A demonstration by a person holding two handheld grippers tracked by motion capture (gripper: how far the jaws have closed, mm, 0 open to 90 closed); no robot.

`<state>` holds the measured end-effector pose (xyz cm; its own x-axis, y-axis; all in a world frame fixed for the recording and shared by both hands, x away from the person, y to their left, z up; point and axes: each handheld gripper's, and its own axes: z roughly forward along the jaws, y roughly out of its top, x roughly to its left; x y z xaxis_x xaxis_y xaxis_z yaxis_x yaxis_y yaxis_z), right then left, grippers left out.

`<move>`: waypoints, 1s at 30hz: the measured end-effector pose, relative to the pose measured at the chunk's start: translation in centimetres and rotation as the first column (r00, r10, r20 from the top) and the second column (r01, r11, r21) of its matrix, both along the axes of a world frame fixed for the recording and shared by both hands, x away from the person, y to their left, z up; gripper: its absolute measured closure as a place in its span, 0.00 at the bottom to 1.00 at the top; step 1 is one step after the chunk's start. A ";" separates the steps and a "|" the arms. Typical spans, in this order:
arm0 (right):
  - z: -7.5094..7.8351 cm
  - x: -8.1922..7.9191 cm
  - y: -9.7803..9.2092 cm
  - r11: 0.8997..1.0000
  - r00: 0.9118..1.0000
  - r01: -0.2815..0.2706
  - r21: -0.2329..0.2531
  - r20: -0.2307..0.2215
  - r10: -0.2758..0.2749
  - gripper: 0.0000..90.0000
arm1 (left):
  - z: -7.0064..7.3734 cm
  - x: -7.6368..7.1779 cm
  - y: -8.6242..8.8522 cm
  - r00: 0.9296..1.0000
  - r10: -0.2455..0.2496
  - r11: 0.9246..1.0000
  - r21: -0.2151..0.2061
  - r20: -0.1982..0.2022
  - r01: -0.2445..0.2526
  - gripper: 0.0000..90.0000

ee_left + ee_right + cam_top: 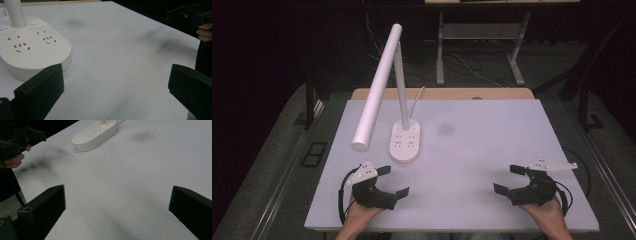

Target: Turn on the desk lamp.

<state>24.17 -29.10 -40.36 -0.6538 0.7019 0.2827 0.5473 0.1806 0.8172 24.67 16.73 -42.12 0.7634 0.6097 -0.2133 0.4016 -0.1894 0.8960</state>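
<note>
— Where is the lamp standing, and which way does it run?

— The white desk lamp with an oval plastic base carrying socket outlets [406, 141] sits on the pale grey table top [492, 165], at about ten o'clock from the table's middle. The base's long axis runs from six to twelve o'clock in the high view, tilted slightly toward one. A thin white stem [401, 85] rises from the far end of the base, almost upright. From its top the long white tubular lamp head [377, 87] slopes down toward seven o'clock, its round end hanging just left of the base, above the table. A white cord [415, 102] leaves the base toward twelve o'clock.

— And the two tools?

— The left gripper [393, 181] is held at the near edge, at six o'clock from the base and near it but apart. Its black jaws stand wide apart with bare table between them. In the left gripper view the base [32, 47] lies just beyond the left-hand jaw, sockets facing up.

— The right one?

— The right gripper [509, 179] is at about four o'clock from the table's middle, well apart from the lamp, and aims toward nine o'clock. Its jaws also stand spread, holding nothing. In the right gripper view the base [96, 133] lies far off at about eleven o'clock, its long axis slanting up to the right.

— Does either touch anything?

— Neither touches the lamp; I cannot tell whether they rest on the table top.
</note>
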 end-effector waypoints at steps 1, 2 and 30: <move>0.0 0.0 -0.1 1.000 1.000 0.001 0.000 0.004 -0.001 0.01 | 0.0 0.0 0.0 1.000 0.000 1.000 0.002 0.000 0.000 0.00; 0.0 0.0 -0.1 1.000 1.000 0.001 0.000 0.004 -0.001 0.01 | 0.0 0.0 0.0 1.000 -0.001 1.000 0.001 0.000 0.001 0.00; -0.1 0.1 0.1 0.999 0.998 -0.035 -0.041 -0.047 0.033 0.01 | -0.1 0.1 0.0 1.000 0.009 1.000 0.005 -0.003 -0.009 0.00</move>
<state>24.31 -29.02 -40.47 -0.6643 0.6912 0.2844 0.5776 0.2332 0.7823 24.80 16.77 -42.24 0.7576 0.6172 -0.2125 0.4057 -0.1903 0.8940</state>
